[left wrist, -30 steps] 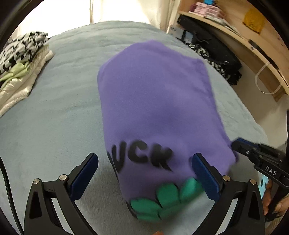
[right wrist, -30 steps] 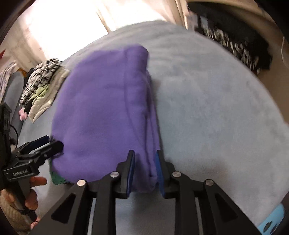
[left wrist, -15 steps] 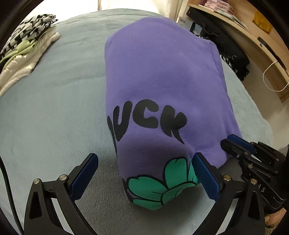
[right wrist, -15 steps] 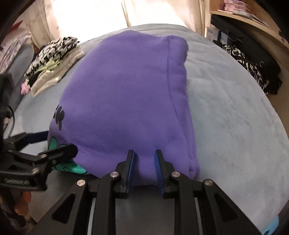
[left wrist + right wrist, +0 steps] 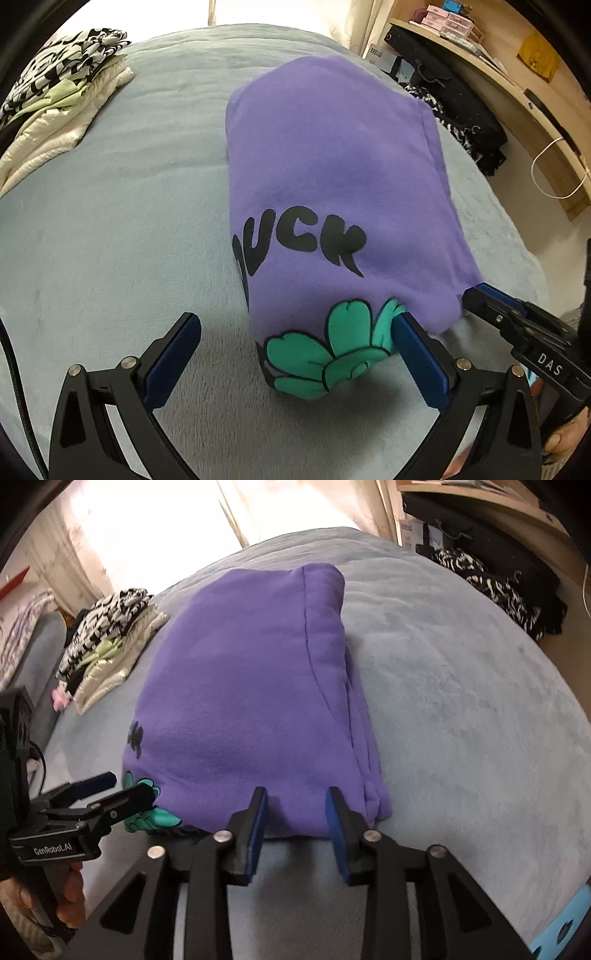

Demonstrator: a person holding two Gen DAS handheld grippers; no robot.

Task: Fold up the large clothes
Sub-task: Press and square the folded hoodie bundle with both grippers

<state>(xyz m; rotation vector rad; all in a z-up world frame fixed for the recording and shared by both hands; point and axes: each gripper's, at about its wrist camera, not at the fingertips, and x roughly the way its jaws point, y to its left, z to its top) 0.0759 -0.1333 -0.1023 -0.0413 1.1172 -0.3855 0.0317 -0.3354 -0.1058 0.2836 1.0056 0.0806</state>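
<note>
Both grippers stand parted, gripping nothing: my left gripper (image 5: 295,345) straddles the folded purple fleece sweatshirt (image 5: 332,177) on the grey-blue plush bedcover (image 5: 110,221), my right gripper (image 5: 297,814) at its near edge. I'd lift straight off, leaving the fold undisturbed.

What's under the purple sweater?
The purple sweater lies on the pale blue blanket, which shows all around it. Whatever sits directly beneath it, and its own folded layers inside, are covered.
</note>
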